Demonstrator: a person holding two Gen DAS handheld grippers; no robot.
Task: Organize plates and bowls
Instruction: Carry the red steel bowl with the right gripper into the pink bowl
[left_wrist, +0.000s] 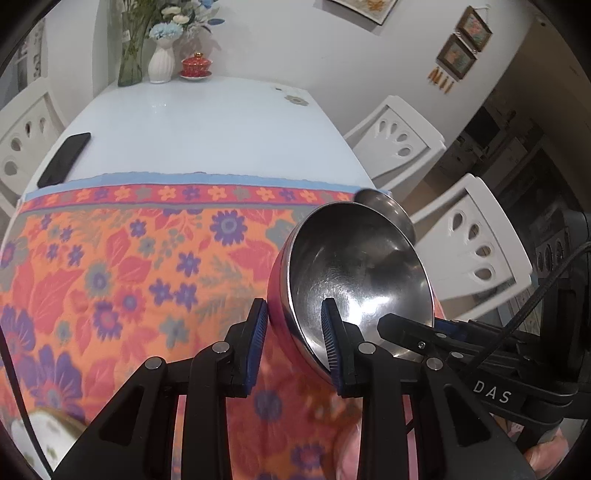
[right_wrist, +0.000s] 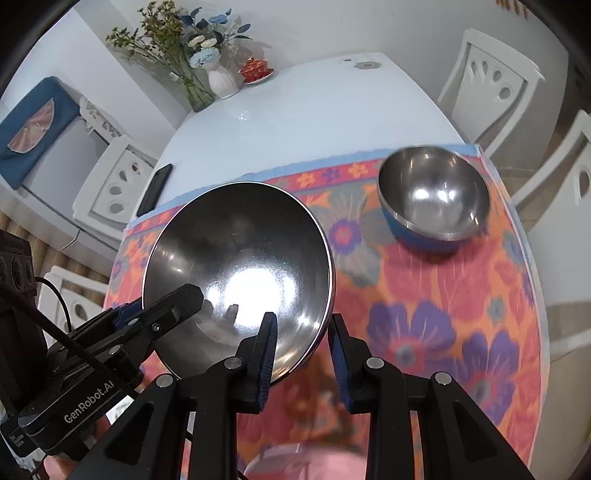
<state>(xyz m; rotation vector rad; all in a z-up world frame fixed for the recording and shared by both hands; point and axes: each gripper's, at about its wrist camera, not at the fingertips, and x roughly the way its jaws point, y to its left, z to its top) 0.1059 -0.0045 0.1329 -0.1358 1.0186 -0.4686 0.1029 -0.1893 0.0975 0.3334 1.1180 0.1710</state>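
Observation:
A steel bowl with a pink outside (left_wrist: 354, 273) is held tilted above the floral cloth (left_wrist: 110, 277). My left gripper (left_wrist: 295, 336) straddles its near rim, one finger inside and one outside. My right gripper (right_wrist: 303, 350) straddles the same bowl (right_wrist: 236, 266) at the opposite rim, and its jaws stand slightly apart around the wall. A second steel bowl with a blue outside (right_wrist: 432, 199) sits upright on the cloth at the far right; its rim shows behind the held bowl in the left wrist view (left_wrist: 384, 206).
A black phone (left_wrist: 64, 158) lies on the white table (left_wrist: 207, 122) at the left. Vases with flowers (left_wrist: 160, 59) and a red lidded cup (left_wrist: 195, 66) stand at the far end. White chairs (left_wrist: 476, 243) surround the table. A pale dish (left_wrist: 40, 432) shows at the lower left.

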